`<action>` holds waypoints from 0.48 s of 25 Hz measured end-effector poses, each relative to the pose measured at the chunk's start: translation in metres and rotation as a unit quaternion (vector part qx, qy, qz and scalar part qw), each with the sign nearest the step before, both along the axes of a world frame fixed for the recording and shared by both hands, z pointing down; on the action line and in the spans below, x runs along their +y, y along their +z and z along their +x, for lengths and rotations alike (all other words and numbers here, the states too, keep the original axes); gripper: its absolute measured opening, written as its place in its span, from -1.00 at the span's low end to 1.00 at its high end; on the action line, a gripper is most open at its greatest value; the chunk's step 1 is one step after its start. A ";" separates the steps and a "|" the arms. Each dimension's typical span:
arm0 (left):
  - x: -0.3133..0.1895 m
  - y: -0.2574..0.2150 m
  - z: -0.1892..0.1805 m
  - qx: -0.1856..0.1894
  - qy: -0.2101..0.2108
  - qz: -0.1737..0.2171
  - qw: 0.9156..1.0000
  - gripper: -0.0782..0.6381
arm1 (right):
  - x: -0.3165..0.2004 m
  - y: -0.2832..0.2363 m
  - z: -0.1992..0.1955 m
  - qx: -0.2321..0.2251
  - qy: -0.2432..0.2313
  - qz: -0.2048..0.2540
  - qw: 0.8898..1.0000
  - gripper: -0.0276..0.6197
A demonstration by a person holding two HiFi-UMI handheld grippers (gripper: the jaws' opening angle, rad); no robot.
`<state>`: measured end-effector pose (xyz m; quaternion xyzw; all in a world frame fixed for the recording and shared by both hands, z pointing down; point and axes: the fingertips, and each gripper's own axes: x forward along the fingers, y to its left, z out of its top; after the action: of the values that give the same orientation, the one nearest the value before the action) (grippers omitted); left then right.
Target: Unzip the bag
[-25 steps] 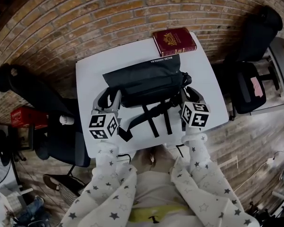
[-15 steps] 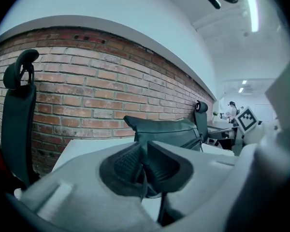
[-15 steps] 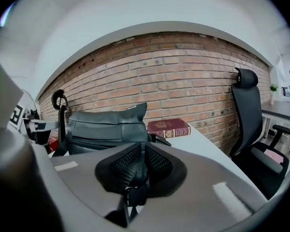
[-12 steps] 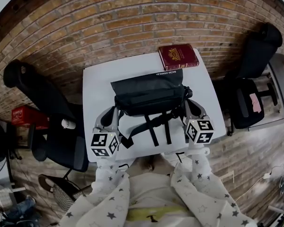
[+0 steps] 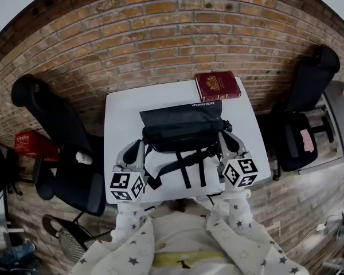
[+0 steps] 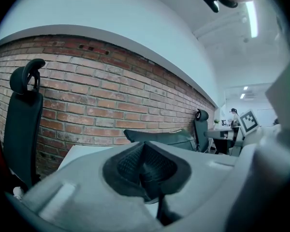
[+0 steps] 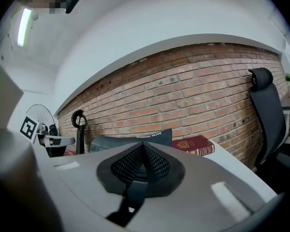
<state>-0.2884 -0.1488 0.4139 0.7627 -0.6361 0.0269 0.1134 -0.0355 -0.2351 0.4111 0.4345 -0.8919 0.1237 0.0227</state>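
— Bag [image 5: 180, 125], head view: mid-frame on the white table [image 5: 117, 113], long axis running left to right. Red book [image 5: 217, 86] lies beyond it, toward the top of the frame.
— Grippers?
— One at each end. Left gripper [image 5: 139, 149] is at the lower-left corner, right gripper [image 5: 223, 139] at the right end, both about equally near.
— Left gripper view?
— Jaws closed, with a black strap [image 6: 159, 207] pinched between the pads. Bag straight ahead.
— Right gripper view?
— Jaws have just been closing and now nip a black strap too. Bag ahead, slightly left. Zip pull not seen; it probably travels along that long axis.
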 end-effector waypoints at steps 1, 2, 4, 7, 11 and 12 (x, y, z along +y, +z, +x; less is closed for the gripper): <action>0.000 -0.003 0.000 0.000 -0.001 0.003 1.000 -0.79 | 0.000 -0.006 0.000 -0.007 -0.003 0.006 1.000 -0.89; 0.000 -0.005 -0.001 0.000 -0.002 0.006 1.000 -0.79 | 0.000 -0.011 0.000 -0.015 -0.005 0.012 1.000 -0.89; 0.000 -0.011 -0.003 -0.001 -0.006 0.013 1.000 -0.79 | 0.000 -0.021 -0.001 -0.029 -0.011 0.022 0.999 -0.89; 0.001 -0.022 -0.005 -0.002 -0.013 0.026 1.000 -0.79 | 0.000 -0.033 -0.002 -0.044 -0.019 0.032 0.998 -0.89; 0.002 -0.034 -0.005 -0.003 -0.020 0.039 0.999 -0.79 | -0.003 -0.038 -0.002 -0.057 -0.019 0.035 0.998 -0.89; 0.002 -0.037 -0.005 -0.005 -0.021 0.042 0.999 -0.79 | -0.004 -0.039 -0.002 -0.055 -0.017 0.036 0.998 -0.89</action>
<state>-0.2934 -0.1470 0.3772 0.7533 -0.6529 0.0013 0.0790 -0.0373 -0.2392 0.3720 0.4120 -0.9031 0.1144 -0.0398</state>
